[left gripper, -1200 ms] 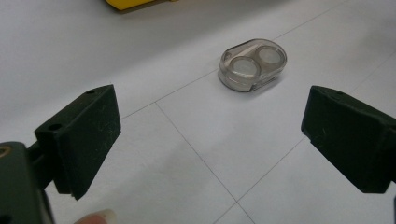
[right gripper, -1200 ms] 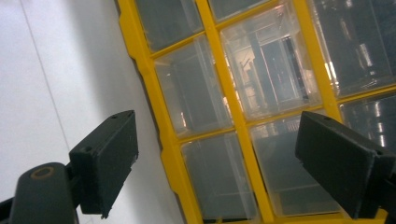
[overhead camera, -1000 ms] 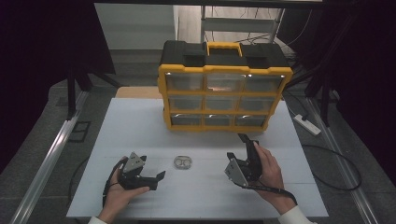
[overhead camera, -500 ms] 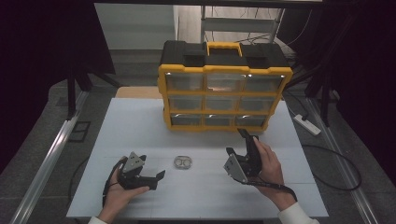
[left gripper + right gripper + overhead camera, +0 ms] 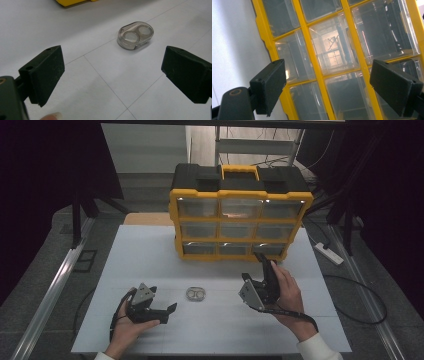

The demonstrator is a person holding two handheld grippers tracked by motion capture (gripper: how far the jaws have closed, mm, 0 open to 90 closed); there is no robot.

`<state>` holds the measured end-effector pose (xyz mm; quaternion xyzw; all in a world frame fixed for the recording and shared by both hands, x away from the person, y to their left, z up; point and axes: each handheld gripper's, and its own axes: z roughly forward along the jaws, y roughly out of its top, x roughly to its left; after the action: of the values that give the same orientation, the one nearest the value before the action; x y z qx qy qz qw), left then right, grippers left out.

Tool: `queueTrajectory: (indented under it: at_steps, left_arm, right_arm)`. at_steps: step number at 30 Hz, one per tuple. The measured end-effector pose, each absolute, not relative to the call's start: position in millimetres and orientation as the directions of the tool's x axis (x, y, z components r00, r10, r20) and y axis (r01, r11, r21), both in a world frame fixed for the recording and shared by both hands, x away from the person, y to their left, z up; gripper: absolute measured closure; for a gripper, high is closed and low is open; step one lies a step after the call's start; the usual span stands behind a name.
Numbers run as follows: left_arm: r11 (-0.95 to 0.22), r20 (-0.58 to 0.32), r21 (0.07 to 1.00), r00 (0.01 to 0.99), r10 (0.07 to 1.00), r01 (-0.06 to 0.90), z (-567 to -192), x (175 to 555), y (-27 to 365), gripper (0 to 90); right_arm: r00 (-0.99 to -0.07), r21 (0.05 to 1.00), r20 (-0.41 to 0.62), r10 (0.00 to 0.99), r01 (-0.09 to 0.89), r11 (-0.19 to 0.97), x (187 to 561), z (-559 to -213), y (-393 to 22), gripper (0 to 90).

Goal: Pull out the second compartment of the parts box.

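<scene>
A yellow and black drawer organizer (image 5: 240,215) stands at the back of the white table (image 5: 140,255); its clear drawers (image 5: 332,52) show close up in the right gripper view. A small clear oval case (image 5: 196,294) with two round wells lies on the table in front of it. My left gripper (image 5: 164,301) rests low at the front left, open, its jaws pointing right at the case (image 5: 135,35), which lies a little beyond them. My right gripper (image 5: 255,268) is held tilted right of the case, open and empty, aimed at the organizer's lower drawers.
A white power strip (image 5: 329,253) lies on the floor to the right of the table. A brown board (image 5: 150,219) sits behind the table's back left edge. Metal rails (image 5: 55,285) run along both sides.
My right gripper has drifted slightly left and forward toward the organizer. The left gripper and the clear case have stayed put.
</scene>
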<state>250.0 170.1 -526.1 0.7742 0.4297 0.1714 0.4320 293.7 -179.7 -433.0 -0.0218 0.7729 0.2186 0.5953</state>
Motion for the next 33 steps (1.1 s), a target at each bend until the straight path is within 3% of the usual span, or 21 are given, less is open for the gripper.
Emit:
queueTrajectory:
  at_steps: [33]
  left_arm:
    - [-0.251,-0.107,0.819,0.568,0.816,0.516,-526.1,249.9,170.7,5.5]
  right_arm:
    - [-0.231,0.325,-0.937,0.263,-0.294,0.899,305.3,-407.9,-179.3,14.1]
